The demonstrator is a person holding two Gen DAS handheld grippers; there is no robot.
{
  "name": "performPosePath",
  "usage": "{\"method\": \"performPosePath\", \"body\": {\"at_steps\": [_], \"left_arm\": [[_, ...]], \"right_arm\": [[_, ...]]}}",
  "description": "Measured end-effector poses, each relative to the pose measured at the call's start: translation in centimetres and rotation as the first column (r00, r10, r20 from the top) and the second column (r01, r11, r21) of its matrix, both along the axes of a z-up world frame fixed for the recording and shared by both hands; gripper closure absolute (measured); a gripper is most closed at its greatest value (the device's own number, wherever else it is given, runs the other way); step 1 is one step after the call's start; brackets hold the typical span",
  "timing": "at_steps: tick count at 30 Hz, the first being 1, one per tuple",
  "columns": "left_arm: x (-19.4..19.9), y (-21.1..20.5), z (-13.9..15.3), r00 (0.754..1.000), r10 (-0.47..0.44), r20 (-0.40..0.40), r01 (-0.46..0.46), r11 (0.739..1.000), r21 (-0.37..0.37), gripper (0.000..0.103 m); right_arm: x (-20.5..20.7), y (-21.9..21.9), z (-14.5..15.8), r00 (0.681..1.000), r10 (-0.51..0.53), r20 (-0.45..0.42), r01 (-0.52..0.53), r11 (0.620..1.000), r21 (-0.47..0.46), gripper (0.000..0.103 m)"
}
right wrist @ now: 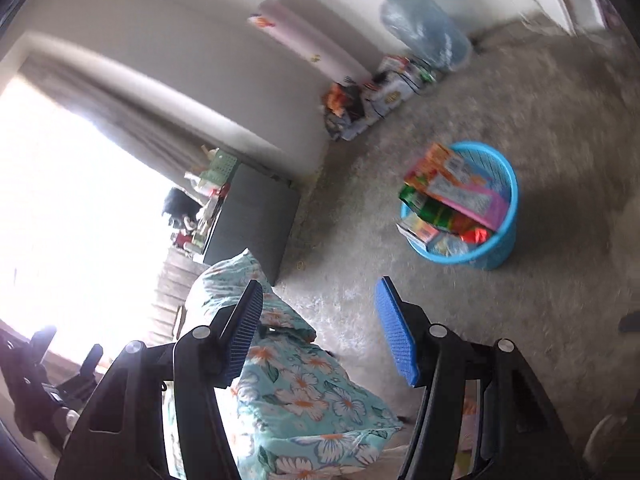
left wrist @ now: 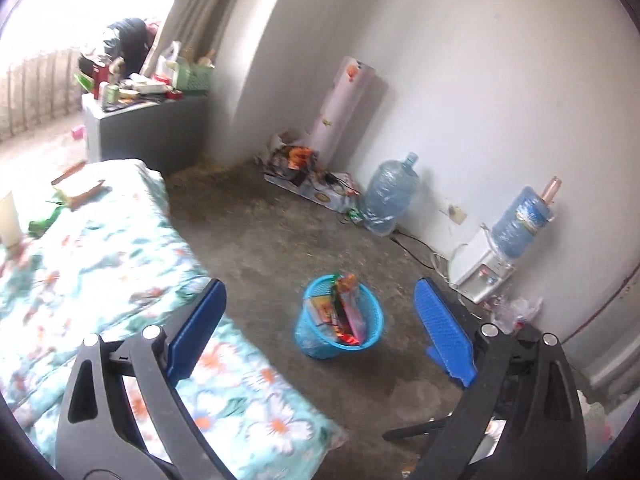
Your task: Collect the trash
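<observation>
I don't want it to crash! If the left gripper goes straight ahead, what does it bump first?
Probably the blue plastic trash basket on the grey floor; the open left gripper frames it, though depth is unclear.

between the blue fingers (left wrist: pixel 440 332) a bright blue basket (left wrist: pixel 340 350); teal bedcover (left wrist: pixel 100 248) with white-and-orange flowers beside the left one.

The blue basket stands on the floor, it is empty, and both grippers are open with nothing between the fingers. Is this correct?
Not quite. The blue basket is not empty: it is packed with colourful boxes and wrappers, as the right wrist view shows plainly. The rest holds: it stands on the floor, and the left gripper and right gripper are both open with nothing between the fingers.
</observation>
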State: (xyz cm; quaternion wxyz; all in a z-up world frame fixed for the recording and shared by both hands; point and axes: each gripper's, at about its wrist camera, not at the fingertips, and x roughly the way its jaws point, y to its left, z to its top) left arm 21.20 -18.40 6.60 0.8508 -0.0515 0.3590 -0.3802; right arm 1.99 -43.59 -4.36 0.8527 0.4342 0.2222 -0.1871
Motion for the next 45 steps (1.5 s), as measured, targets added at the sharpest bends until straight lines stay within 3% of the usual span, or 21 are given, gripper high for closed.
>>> {"method": "performPosePath", "body": {"at_steps": [5,10,13,15,17,21,25,28,30,33,38,45], "left_arm": [[-3.8,8.0,0.9,0.968,0.251,0.009,-0.251,0.967,0.035,0.009],[-7.3,13.3,-0.1,0.937,0.346,-0.043,-0.343,0.937,0.061,0.009],[-9.4,15.5,-1.0,0.923,0.385,-0.008,-0.382,0.919,0.099,0.009],[-11.0,16.5,-1.4,0.898,0.437,0.038,-0.438,0.889,0.133,0.009],[-12.1,17.3,-1.9,0.875,0.477,0.083,-0.484,0.858,0.171,0.009],[-13.5,18.1,-2.7,0.849,0.508,0.147,-0.529,0.821,0.217,0.009],[-14.0,18.6,-3.8,0.845,0.525,0.098,-0.534,0.823,0.197,0.009],[-14.4,18.2,-5.1,0.828,0.560,0.015,-0.550,0.809,0.206,0.009],[-14.2,17.6,-6.5,0.838,0.542,-0.067,-0.514,0.825,0.235,0.009],[-14.1,16.2,-8.5,0.847,0.517,-0.126,-0.462,0.832,0.308,0.009],[-14.6,14.9,-9.4,0.857,0.502,-0.120,-0.433,0.826,0.360,0.009],[-14.7,13.3,-8.5,0.873,0.483,-0.070,-0.427,0.826,0.369,0.009]], "right_arm": [[0.3,8.0,6.7,0.995,0.101,-0.024,-0.103,0.944,-0.315,0.020],[-0.6,14.3,10.3,0.989,0.134,-0.069,-0.150,0.860,-0.488,0.012],[-1.6,18.4,11.8,0.986,0.134,-0.100,-0.167,0.778,-0.606,0.006],[-1.9,20.8,12.5,0.980,0.150,-0.128,-0.197,0.735,-0.649,0.006],[-2.1,22.5,12.7,0.972,0.180,-0.149,-0.234,0.719,-0.655,0.006],[-1.8,24.4,12.4,0.947,0.217,-0.236,-0.320,0.682,-0.658,0.006],[-1.2,24.6,10.5,0.906,0.220,-0.361,-0.413,0.644,-0.644,0.006],[-1.1,24.0,8.5,0.868,0.214,-0.449,-0.471,0.642,-0.605,0.006],[-1.3,23.6,7.3,0.846,0.214,-0.489,-0.496,0.652,-0.573,0.006],[-1.8,23.1,5.6,0.817,0.205,-0.538,-0.521,0.663,-0.538,0.006],[-2.8,22.1,4.6,0.797,0.179,-0.576,-0.528,0.671,-0.521,0.006],[-3.3,20.4,4.6,0.794,0.145,-0.590,-0.514,0.679,-0.525,0.006]]}}
